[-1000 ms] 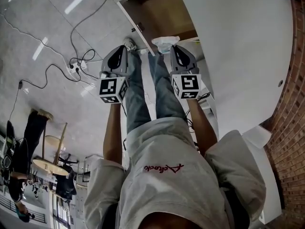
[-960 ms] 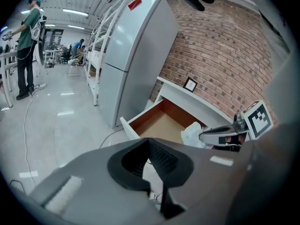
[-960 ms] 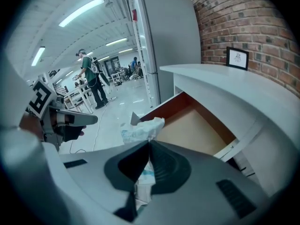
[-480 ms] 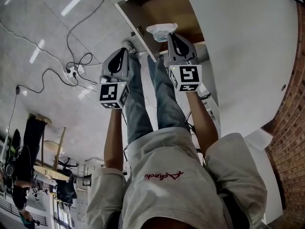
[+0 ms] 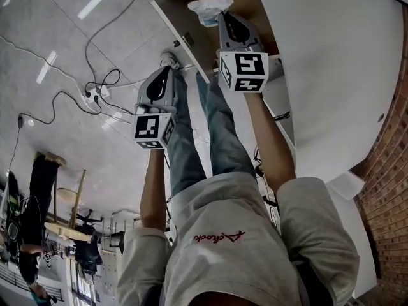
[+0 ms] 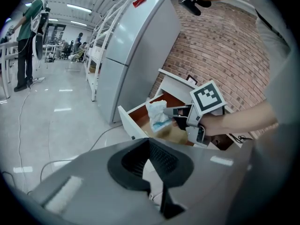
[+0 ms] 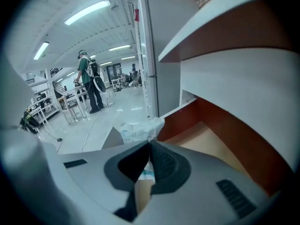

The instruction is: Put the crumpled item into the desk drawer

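Observation:
The crumpled item [image 5: 208, 7] is a white, pale-blue wad of thin wrapping; it also shows in the left gripper view [image 6: 157, 116] and the right gripper view [image 7: 138, 128]. My right gripper [image 5: 220, 19] is shut on it and holds it over the open desk drawer [image 5: 187, 24], whose inside is brown wood [image 6: 140, 117]. My left gripper [image 5: 162, 75] hangs lower left of the drawer's front corner, jaws together with nothing between them [image 6: 149, 146].
The white desk top [image 5: 331, 62] runs along the right, beside a brick wall [image 5: 389, 171]. Cables and a power strip [image 5: 95, 94] lie on the glossy floor at left. A grey fridge [image 6: 131, 50] stands behind the drawer. A person [image 7: 89, 81] stands far off.
My right gripper has carried the crumpled item up and forward, from the drawer's front edge to over its inside. The left gripper has barely moved.

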Available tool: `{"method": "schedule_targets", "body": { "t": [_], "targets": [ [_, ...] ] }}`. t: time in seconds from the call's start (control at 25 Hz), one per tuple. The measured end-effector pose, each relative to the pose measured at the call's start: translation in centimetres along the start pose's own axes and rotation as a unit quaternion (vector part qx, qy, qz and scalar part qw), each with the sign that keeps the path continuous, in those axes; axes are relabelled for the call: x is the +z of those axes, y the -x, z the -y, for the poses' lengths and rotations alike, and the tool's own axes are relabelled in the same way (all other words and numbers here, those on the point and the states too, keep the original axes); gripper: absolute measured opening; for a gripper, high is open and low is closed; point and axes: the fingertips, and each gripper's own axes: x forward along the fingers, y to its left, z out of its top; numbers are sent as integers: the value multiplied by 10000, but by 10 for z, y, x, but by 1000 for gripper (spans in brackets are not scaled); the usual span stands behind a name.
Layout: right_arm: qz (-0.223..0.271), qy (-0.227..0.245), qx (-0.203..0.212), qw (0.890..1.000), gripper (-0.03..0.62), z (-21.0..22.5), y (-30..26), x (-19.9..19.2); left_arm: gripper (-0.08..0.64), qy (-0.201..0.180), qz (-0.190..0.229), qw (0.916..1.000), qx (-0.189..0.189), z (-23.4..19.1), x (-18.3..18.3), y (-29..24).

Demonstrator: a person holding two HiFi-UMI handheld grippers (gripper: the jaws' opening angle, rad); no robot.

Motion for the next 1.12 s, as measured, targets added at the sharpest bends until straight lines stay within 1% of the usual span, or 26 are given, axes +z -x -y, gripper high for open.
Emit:
{"method": "schedule_targets", "body": {
  "t": [0.28, 0.4, 0.56, 0.68, 0.8, 0.92, 1.12],
  "targets": [
    [-294, -58, -140, 9995, 15, 15, -38, -7, 8, 46, -17, 10000, 28, -6, -6, -1],
    [-554, -37, -187, 9983, 14, 19, -54, -18, 8, 54, -19, 10000, 32, -7, -7, -1],
    [-938, -216, -306, 9949, 15, 27, -72, -36, 8, 66, -17, 10000, 49, -9, -8, -1],
    [-1195, -349, -389, 9915, 15, 34, -81, -47, 8, 129, -126, 9998, 85, -12, -11, 0],
    [-1368, -341, -439, 9890, 15, 37, -87, -53, 8, 111, -149, 9998, 95, -13, -14, 2],
    [-1414, -327, -456, 9884, 15, 39, -90, -53, 8, 85, -62, 9999, 89, -14, -13, 2],
    [-1348, -181, -360, 9901, 21, 35, -92, -52, 8, 79, -103, 9999, 87, -14, -17, 1]
  ]
}}
